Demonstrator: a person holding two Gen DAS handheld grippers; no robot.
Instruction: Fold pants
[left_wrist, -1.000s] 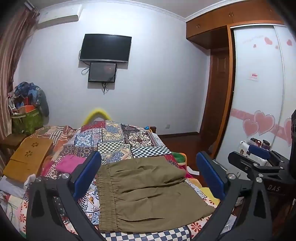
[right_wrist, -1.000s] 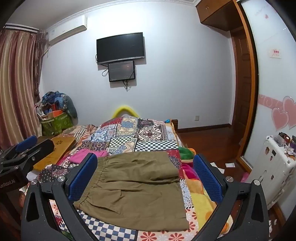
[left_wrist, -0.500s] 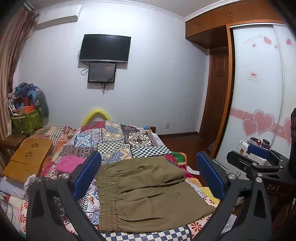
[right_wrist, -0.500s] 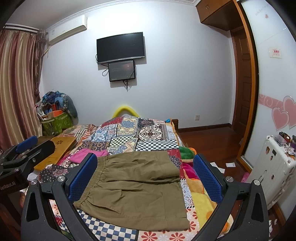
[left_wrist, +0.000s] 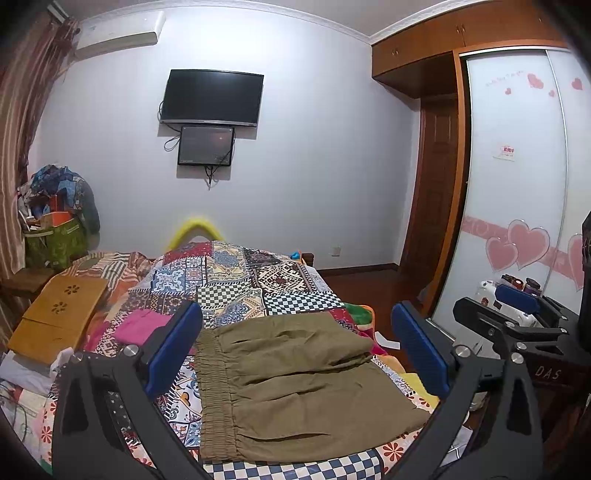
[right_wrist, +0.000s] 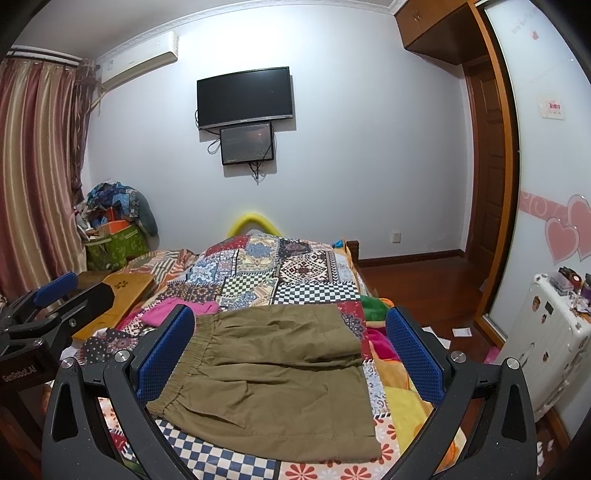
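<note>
Pants (left_wrist: 295, 387) lie folded on the patchwork bed (left_wrist: 229, 280); both tongs (left_wrist: 295, 354) (right_wrist: 290, 354) spread, empty.

Patchwork quilt (left_wrist: 236, 280) covers bed. Pink cloth (right_wrist: 173, 312) near its left edge, wooden lap desk (left_wrist: 59, 314) beside. TV (right_wrist: 244, 96) on far wall, small screen (right_wrist: 247, 144) beneath. White suitcase (right_wrist: 546, 343) right.

White wall (left_wrist: 314, 166), mounted television (left_wrist: 212, 98), wooden wardrobe (left_wrist: 436, 48), striped curtain (right_wrist: 33, 166)

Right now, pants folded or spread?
Folded. The pants lie flat on the quilt as a short stack, an upper layer doubled over the lower, waistband along the left. Both tools hover open, clear of them.
</note>
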